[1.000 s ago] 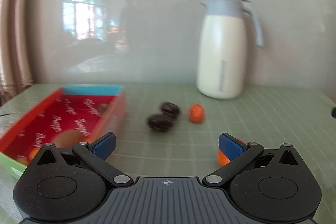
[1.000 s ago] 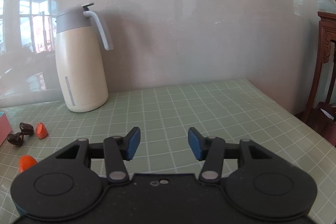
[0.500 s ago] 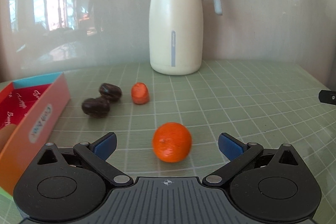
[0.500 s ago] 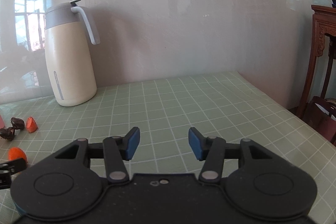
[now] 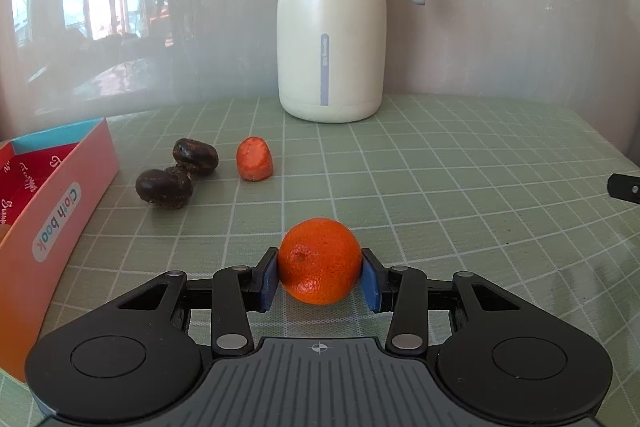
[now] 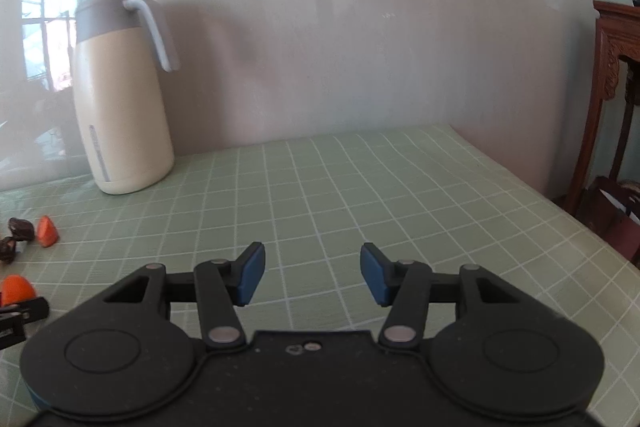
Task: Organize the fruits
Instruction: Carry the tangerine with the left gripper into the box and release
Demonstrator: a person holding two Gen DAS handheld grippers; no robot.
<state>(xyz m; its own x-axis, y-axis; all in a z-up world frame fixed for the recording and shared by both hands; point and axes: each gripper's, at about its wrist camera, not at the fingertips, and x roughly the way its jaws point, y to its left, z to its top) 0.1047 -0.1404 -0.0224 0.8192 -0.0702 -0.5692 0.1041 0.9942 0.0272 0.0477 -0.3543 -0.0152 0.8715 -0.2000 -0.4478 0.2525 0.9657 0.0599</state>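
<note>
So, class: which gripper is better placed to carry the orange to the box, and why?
The left gripper: its pads already touch both sides of the orange, and the box lies just to its left. The right gripper is open over bare table.

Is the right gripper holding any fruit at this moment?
No, the right gripper is open with only the green checked tablecloth showing between its blue pads.
</note>
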